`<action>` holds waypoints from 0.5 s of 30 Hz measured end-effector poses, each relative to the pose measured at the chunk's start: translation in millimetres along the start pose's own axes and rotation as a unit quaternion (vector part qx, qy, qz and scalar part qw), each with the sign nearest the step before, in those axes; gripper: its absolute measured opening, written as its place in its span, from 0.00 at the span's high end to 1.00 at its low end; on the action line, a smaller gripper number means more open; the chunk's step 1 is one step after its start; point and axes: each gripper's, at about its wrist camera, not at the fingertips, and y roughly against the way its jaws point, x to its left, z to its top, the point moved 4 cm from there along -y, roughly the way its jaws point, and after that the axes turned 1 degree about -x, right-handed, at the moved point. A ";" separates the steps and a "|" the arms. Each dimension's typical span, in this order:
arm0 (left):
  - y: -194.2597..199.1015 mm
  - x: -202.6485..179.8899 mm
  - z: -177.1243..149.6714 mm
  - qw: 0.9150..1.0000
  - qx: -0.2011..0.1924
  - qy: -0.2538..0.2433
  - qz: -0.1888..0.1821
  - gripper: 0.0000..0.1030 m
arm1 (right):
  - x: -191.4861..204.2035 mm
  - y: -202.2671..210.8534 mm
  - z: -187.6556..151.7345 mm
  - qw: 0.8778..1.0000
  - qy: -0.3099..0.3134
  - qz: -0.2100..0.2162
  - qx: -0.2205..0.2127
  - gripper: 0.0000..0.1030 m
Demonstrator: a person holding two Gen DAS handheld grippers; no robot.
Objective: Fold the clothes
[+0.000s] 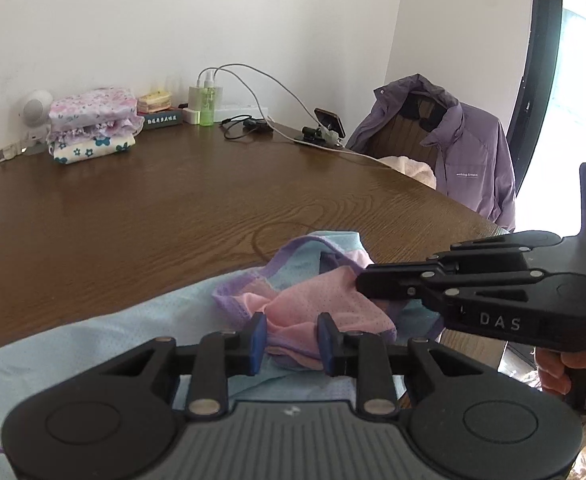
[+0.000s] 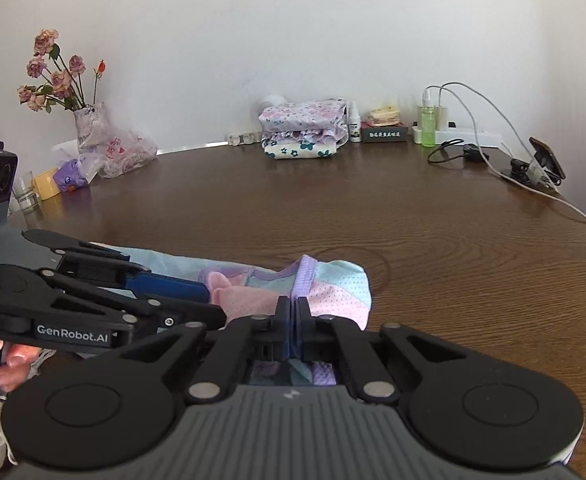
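Mid-fold: both tools gripped the mesh garment (image 1: 325, 304) on the worktop (image 1: 173, 216).
Left tool (image 1: 292, 340) clamped pink fabric; right tool (image 2: 293, 320) pinched the hem, ready to carry over.

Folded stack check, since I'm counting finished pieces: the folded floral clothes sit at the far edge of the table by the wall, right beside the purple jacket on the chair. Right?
Not quite. The folded stack is by the wall on the table, but the purple jacket hangs on a chair well apart from it, as the left wrist view shows.
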 end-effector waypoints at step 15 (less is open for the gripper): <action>6.5 -20.5 52.2 0.998 -0.042 -0.044 -0.012 0.74 | -13.6 60.2 -12.3 0.999 -0.040 0.000 -0.029 0.74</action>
